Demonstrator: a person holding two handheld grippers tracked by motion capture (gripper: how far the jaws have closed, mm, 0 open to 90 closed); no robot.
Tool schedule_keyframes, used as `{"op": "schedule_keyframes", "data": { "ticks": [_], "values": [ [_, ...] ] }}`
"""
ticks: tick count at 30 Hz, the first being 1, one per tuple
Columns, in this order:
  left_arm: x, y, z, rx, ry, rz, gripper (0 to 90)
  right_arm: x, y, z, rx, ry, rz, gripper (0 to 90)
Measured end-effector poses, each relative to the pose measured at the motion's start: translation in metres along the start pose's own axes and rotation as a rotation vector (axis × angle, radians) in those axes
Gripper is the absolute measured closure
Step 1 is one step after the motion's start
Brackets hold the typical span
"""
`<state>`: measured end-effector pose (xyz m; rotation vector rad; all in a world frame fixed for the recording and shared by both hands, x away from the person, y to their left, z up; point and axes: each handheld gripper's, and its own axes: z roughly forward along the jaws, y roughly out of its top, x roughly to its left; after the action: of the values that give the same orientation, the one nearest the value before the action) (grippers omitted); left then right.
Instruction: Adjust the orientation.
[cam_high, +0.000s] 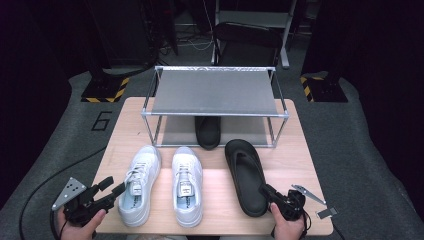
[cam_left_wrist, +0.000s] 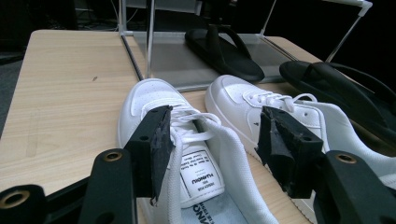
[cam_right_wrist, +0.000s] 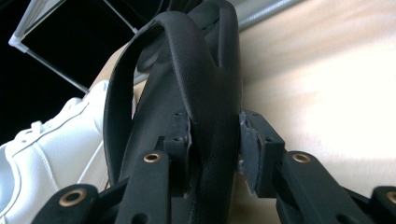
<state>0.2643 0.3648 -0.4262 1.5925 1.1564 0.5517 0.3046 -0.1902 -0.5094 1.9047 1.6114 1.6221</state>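
Note:
A pair of white sneakers stands on the wooden table (cam_high: 220, 220), the left sneaker (cam_high: 140, 185) beside the right sneaker (cam_high: 186, 185). A black flip-flop (cam_high: 245, 172) lies to their right. My right gripper (cam_high: 264, 189) is shut on its heel rim, and in the right gripper view the pads (cam_right_wrist: 180, 140) clamp that rim of the flip-flop (cam_right_wrist: 187, 60). My left gripper (cam_high: 113, 186) stands open at the left sneaker's heel. In the left gripper view its jaws (cam_left_wrist: 217, 140) straddle the left sneaker's (cam_left_wrist: 154, 95) collar without pressing on it.
A metal-framed shoe rack (cam_high: 215, 91) stands at the table's far side, with a second black flip-flop (cam_high: 207, 131) on its lower shelf. The right sneaker (cam_left_wrist: 243, 100) sits close to the left one. A dark chair (cam_high: 247, 35) stands behind the table.

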Motion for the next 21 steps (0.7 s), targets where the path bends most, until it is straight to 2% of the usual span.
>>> {"op": "schedule_keyframes", "data": {
  "ticks": [5, 9, 14, 21],
  "values": [
    [0.0, 0.0, 0.0, -0.001, 0.001, -0.003, 44.0, 0.004, 0.011, 0.003, -0.038, -0.007, -0.019, 65.6],
    [0.001, 0.0, 0.0, -0.002, 0.001, -0.003, 44.0, 0.004, 0.019, 0.01, -0.059, -0.016, -0.014, 65.6],
    [0.001, 0.0, -0.001, -0.007, 0.001, -0.005, 44.0, 0.006, 0.028, 0.021, -0.056, -0.04, -0.015, 65.6],
    [0.002, 0.001, -0.002, -0.004, 0.008, -0.004, 44.0, 0.006, 0.042, 0.039, -0.059, -0.031, 0.032, 65.7]
  ]
}}
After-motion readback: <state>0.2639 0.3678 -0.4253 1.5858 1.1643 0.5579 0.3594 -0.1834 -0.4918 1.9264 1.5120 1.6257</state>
